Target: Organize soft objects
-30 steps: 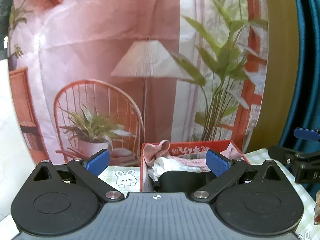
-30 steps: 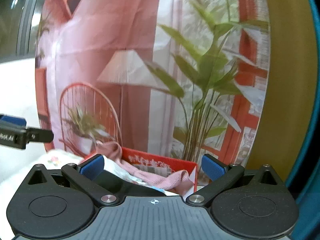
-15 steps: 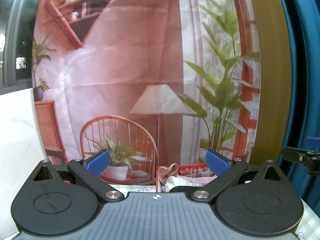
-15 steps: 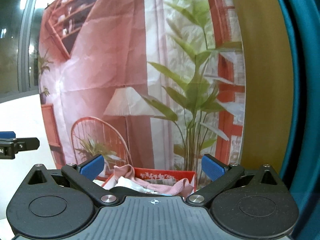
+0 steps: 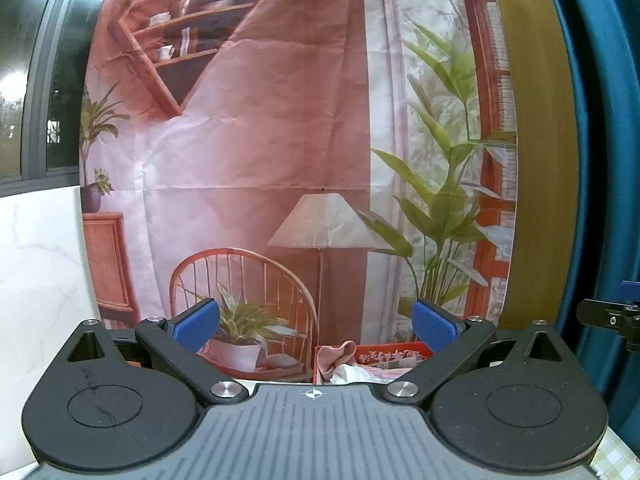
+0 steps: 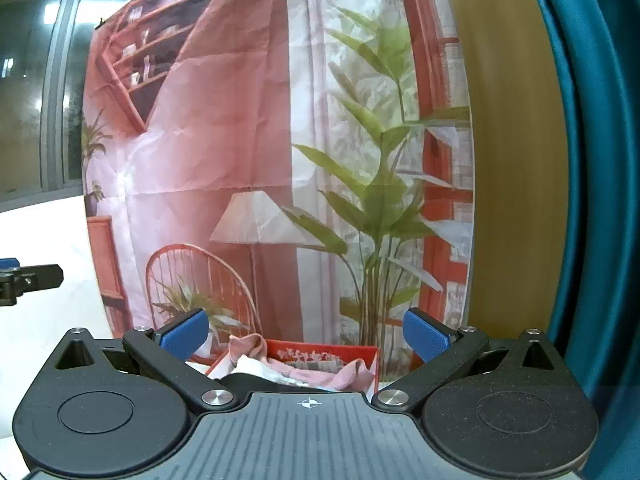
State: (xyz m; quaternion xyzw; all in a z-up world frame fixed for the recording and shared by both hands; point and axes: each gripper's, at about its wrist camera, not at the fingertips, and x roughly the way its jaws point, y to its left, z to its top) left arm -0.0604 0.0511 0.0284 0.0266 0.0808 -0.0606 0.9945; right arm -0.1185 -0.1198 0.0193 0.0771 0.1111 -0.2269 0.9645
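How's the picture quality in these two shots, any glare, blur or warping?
Left wrist view: strong fisheye bowing of the window frame and blue curtain; bright ceiling-light reflections on the dark glass; printed backdrop sharp, creases visible. Right wrist view: same warping, backdrop slightly softer, fainter reflections; red box low, partly hidden behind the tongs.

The left gripper (image 5: 316,326) and right gripper (image 6: 306,330) look alike: a ribbed grey housing with a small white crosshair mark, 2 round black discs, 2 black linkage arms on silver screws, and textured blue fingertips (image 5: 197,324).
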